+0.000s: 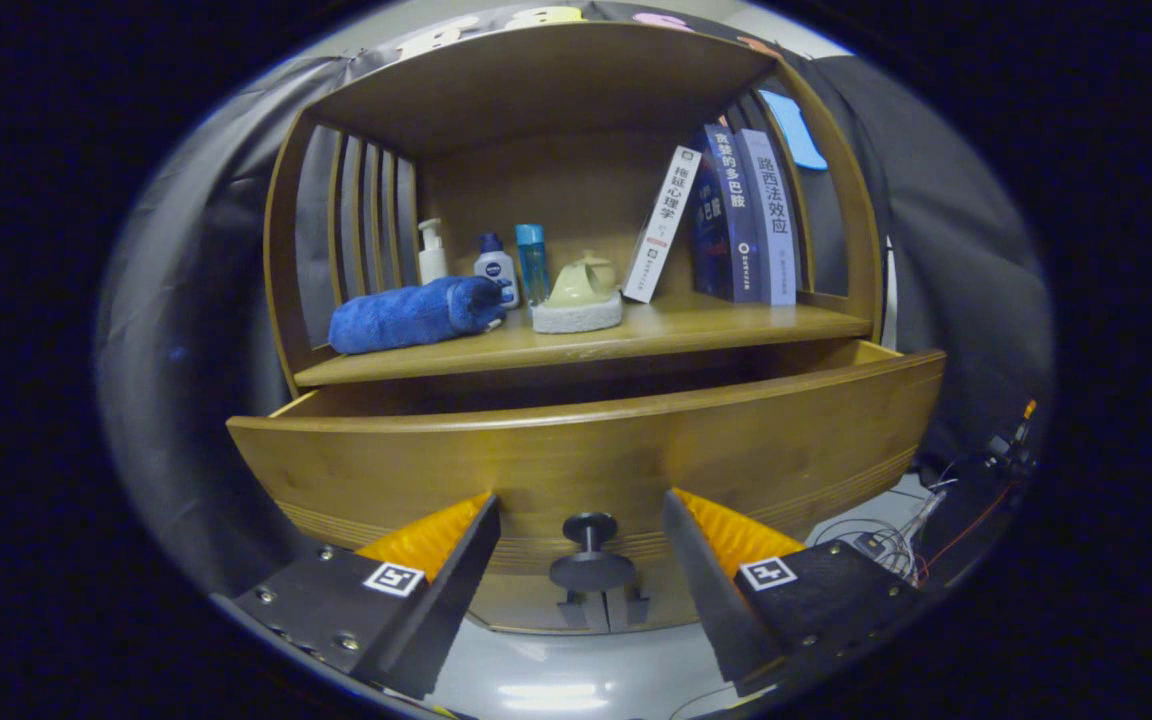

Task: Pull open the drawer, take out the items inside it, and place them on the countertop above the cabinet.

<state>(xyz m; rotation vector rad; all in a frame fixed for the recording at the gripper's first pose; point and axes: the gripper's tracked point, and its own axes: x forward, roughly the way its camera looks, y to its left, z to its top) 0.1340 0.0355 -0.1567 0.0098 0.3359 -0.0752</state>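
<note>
Hovering just in front of the drawer (586,450), gripper (584,530) with jaws released and spread wide, fingers (456,560) flanking the dark round knob (591,560) without touching it, open room showing on both sides of the knob. Standing pulled out toward the near side, drawer front edge curving across left to right, a dark gap lying between its top rim and the countertop (656,335) edge above; inside of the drawer hidden, contents impossible to tell. Sitting on the countertop, rolled blue towel (416,312) at the left near the edge, bottles (496,268) behind it at the far side, a pale teapot-like piece (581,290) at centre, books (736,215) leaning at the right. Lying loose at the far right beside the cabinet, wires (896,535).
</note>
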